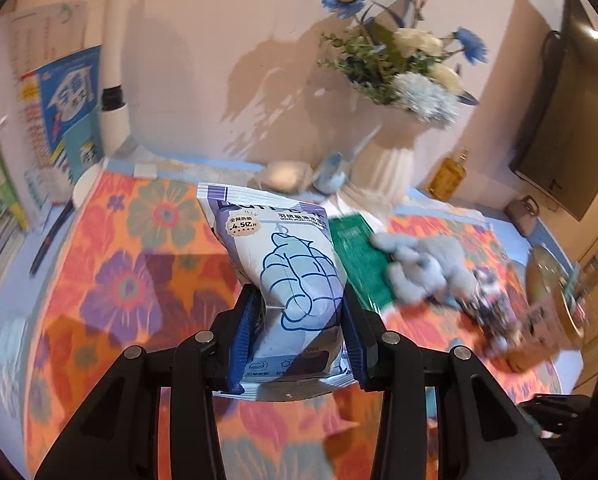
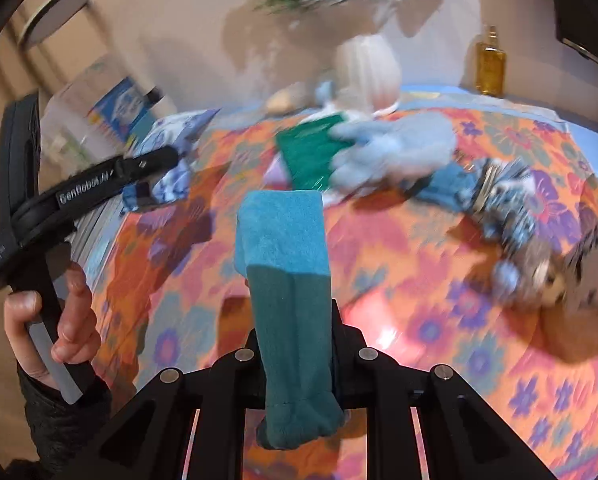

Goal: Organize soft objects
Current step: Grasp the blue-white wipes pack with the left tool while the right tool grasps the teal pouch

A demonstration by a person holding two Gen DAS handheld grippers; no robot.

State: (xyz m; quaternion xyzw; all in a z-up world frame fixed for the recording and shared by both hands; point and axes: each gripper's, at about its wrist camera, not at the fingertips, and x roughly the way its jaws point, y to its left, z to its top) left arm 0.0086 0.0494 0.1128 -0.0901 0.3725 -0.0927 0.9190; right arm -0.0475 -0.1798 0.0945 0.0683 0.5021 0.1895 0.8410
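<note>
Looking along my left gripper [image 1: 299,316], I see its blue pads clenched on a white-and-blue soft packet [image 1: 291,280], squeezed at its waist and lifted clear of the flowered tablecloth [image 1: 139,280]. Beyond it a green pack [image 1: 359,260] lies flat with a pale blue plush toy [image 1: 419,268] overlapping its right edge, and a patterned bundle [image 1: 495,304] sits further right, too blurred to name. Against the wall stand a white vase of blue and white flowers [image 1: 391,160] and an amber bottle [image 1: 451,176]; books [image 1: 67,112] lean at the far left. From my right gripper [image 2: 297,344] a teal sock [image 2: 287,280] is pinched between nearly closed fingers, its lighter cuff pointing away from me above the cloth. Only this view shows the left gripper from outside, a hand [image 2: 55,324] wrapped round its handle, and the packet crumpled at its tip. The television [image 1: 567,112] on the right wall appears plainly in the left view alone.
</note>
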